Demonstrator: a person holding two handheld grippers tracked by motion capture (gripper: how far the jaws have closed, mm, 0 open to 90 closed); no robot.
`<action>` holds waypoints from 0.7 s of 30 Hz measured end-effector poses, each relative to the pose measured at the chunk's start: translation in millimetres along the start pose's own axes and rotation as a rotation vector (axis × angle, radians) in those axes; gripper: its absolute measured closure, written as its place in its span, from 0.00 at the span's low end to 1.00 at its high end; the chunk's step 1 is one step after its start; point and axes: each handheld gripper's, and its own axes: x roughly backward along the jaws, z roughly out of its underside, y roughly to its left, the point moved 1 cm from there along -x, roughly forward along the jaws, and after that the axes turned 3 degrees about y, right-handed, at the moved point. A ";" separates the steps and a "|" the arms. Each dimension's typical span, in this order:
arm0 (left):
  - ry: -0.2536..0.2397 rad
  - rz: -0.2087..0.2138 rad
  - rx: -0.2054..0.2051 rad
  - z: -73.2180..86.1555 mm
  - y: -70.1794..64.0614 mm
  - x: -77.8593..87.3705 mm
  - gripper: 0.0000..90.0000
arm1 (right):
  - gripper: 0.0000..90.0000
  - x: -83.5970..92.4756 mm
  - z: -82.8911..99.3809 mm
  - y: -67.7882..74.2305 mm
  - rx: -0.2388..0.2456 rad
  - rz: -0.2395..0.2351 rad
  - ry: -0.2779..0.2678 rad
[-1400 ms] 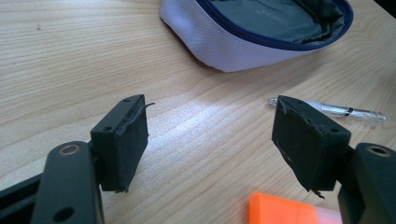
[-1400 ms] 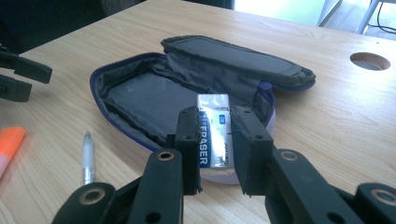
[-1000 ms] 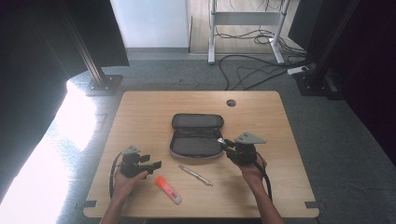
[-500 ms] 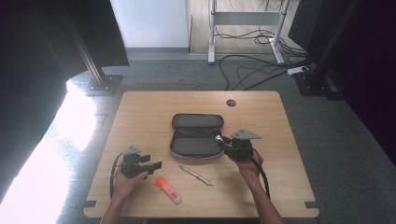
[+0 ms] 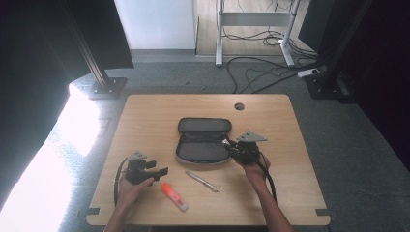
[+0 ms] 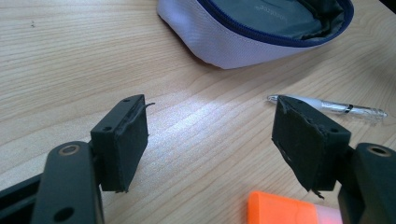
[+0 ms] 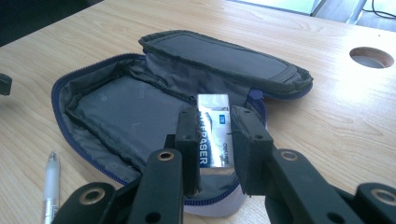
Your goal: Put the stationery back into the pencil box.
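The left gripper (image 5: 162, 171) rests near the table's (image 5: 145, 116) front edge, jaws wide and empty, the orange marker (image 5: 174, 195) and pen (image 5: 203, 181) just beside it. The right gripper (image 7: 215, 140) clamps an eraser (image 7: 215, 135) over the open pencil case (image 7: 116, 112). The step looks like stowing it: lower it well inside the rim, then release flat against the lining.

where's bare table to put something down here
Free: the far strip between the pencil case and the round hole, the whole left side above the left gripper, and the right edge beyond the right gripper. Crowded: the near middle, around the highlighter and pen.
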 end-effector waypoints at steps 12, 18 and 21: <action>0.004 0.002 -0.001 0.2 0.1 -0.2 0.30 | 0.81 -12.8 -6.6 0.9 0.000 0.001 0.024; 0.001 0.004 0.000 0.0 0.2 0.4 0.30 | 0.81 -20.9 -7.8 0.7 0.005 0.005 0.037; -0.001 0.005 0.002 0.1 0.5 0.7 0.30 | 0.81 -26.7 -6.8 1.2 0.012 0.012 0.051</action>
